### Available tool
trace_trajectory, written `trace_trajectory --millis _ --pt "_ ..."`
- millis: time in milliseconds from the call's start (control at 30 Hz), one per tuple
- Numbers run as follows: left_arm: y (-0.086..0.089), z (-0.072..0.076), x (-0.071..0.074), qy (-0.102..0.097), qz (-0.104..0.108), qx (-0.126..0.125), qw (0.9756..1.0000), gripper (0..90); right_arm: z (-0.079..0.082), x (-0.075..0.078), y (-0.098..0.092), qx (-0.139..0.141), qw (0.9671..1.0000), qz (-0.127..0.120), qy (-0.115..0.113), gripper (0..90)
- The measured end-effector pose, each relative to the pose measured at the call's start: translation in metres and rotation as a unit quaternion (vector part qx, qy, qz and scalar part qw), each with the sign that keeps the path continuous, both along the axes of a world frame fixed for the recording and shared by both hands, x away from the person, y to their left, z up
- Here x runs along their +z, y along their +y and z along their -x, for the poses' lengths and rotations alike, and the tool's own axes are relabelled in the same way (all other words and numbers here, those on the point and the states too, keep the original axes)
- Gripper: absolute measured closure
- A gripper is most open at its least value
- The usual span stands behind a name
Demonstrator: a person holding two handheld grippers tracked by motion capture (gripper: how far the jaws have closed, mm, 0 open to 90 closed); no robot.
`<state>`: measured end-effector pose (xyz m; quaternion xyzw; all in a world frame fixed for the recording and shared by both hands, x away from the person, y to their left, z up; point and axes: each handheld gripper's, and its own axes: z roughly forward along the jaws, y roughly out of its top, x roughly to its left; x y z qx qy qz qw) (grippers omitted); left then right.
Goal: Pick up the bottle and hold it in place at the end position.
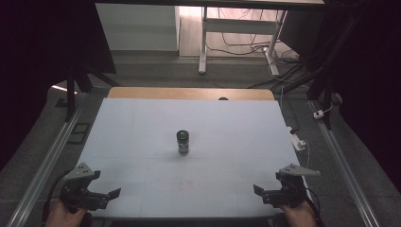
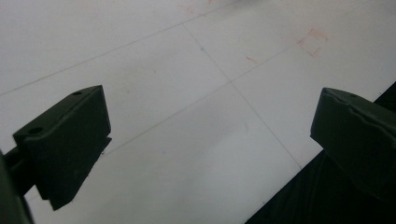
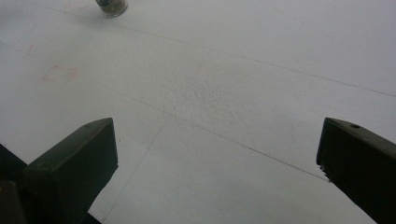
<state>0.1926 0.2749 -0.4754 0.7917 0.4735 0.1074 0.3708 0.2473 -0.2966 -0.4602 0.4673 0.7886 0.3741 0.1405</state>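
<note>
High view: small dark-capped jar point(image 1: 183, 142) stood upright mid-table point(image 1: 142, 123), well apart from left gripper point(image 1: 106, 196) and right gripper point(image 1: 264, 193) at near corners. Left gripper view: jaws wide apart, empty. Right gripper view: jaws apart; jar base point(image 3: 111, 6) far ahead. Likely light, rigid, slick glass; grip the body below the cap.

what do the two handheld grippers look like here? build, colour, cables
Both are matte black two-jaw units. The left gripper and right gripper each carry a grey three-cornered plate on top, and a dark cable trails back from each. In the gripper views the jaws are thick, blocky black pads with slanted faces and small screw holes. A bare hand holds each; no sleeves visible.
</note>
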Motion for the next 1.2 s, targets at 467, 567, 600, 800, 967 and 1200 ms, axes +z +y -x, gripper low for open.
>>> trace_trajectory --millis 467,567,600,800,967,1200 --pt "-0.012 -0.012 0.002 -0.014 0.010 -0.018 0.9997 0.0 -0.001 -0.001 0.001 0.008 1.0000 0.005 0.001 0.0" --pt "-0.015 -0.016 0.000 -0.012 0.007 -0.024 0.9996 0.0 -0.001 -0.001 0.001 0.009 0.9999 0.005 0.002 0.0" --pt "-0.017 -0.019 0.000 -0.012 0.008 -0.030 0.9994 0.0 -0.001 -0.001 0.001 0.009 0.9999 0.005 0.002 0.0" --pt "-0.023 -0.028 -0.002 -0.015 0.016 -0.048 0.9986 0.0 -0.001 -0.001 0.002 0.010 0.9999 0.006 0.002 0.0" --pt "-0.030 -0.035 -0.005 -0.017 0.026 -0.072 0.9970 0.0 -0.001 -0.001 0.002 0.011 0.9999 0.007 0.001 0.0" --pt "-0.040 -0.047 -0.008 -0.026 0.035 -0.092 0.9948 0.0 0.000 0.000 0.002 0.010 0.9999 0.006 0.000 0.0"
